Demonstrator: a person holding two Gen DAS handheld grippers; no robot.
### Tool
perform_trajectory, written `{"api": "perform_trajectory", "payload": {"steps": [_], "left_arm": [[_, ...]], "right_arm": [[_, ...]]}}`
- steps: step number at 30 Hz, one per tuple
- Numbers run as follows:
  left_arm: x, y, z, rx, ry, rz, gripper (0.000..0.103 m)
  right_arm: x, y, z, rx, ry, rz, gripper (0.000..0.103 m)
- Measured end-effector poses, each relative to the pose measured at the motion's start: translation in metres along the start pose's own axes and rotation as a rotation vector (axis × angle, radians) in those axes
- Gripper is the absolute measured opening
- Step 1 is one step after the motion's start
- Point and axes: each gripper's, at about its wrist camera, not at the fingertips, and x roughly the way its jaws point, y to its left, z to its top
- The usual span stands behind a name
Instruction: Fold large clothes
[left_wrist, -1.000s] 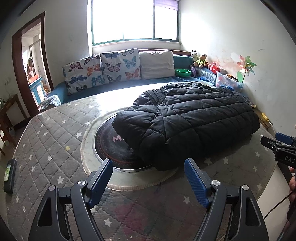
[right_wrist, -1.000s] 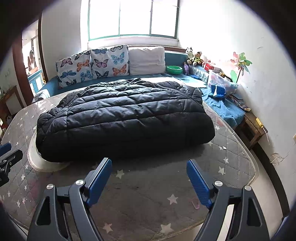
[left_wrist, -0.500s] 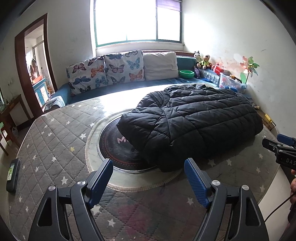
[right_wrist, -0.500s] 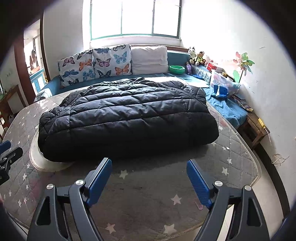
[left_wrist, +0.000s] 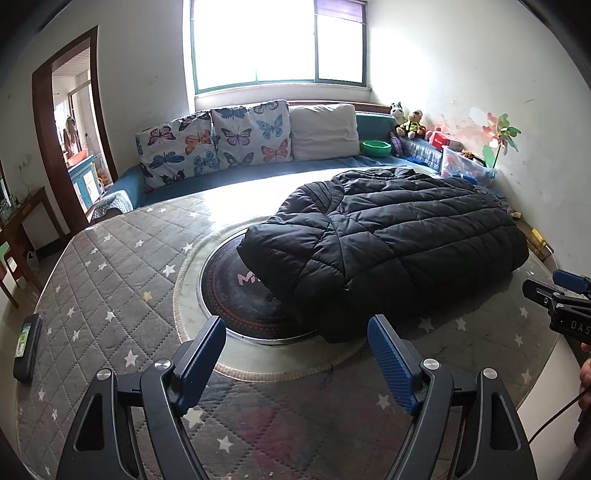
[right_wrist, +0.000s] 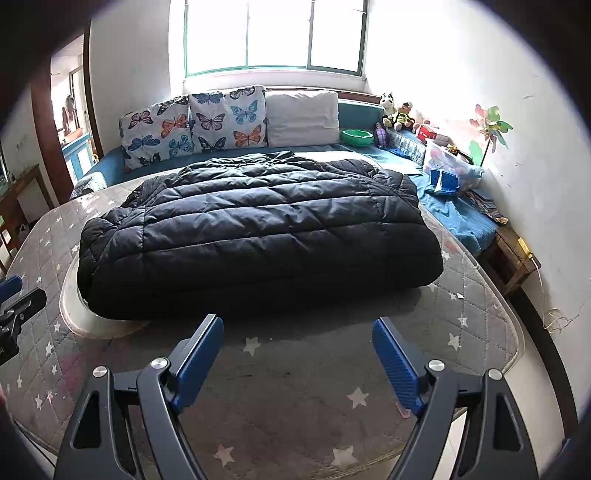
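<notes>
Your left gripper (left_wrist: 295, 350) hangs above the near part of the grey star-quilted table cover (left_wrist: 110, 288) with its two blue-padded fingers (left_wrist: 391, 365) spread wide apart and nothing between them. Your right gripper (right_wrist: 297, 354) hangs over the same cover (right_wrist: 295, 387) on the other side, its blue pads (right_wrist: 395, 365) likewise spread wide and gripping nothing. The black quilted puffer jacket (left_wrist: 388, 243) lies folded into a thick, roughly rectangular bundle on the table; neither gripper touches it. In the left wrist view, the near corner of the jacket overlaps the dark round insert (left_wrist: 236, 295) set in the pale ring at the table centre, and the rest of the bundle extends to the right toward the wall. In the right wrist view, the jacket (right_wrist: 258, 229) lies crosswise just beyond the finger pads, with its long folded edge facing you. A dark flat device (left_wrist: 27, 343) lies on the cover at the far left edge, well apart from the jacket. Beyond the table, butterfly-print cushions (left_wrist: 214, 144) and a white pillow (left_wrist: 323, 131) lean along the back of a blue sofa (right_wrist: 454, 214) beneath the window (left_wrist: 277, 40). A green bowl (left_wrist: 376, 147) rests on the sofa beside the pillow.
</notes>
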Motion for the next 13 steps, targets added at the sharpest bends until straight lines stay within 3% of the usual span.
{"api": "perform_trajectory", "payload": {"steps": [13], "left_arm": [[-0.0027, 0.0027, -0.0008, -0.010, -0.013, 0.005, 0.085]], "right_arm": [[0.0015, 0.0042, 0.0009, -0.012, 0.001, 0.001, 0.091]]}}
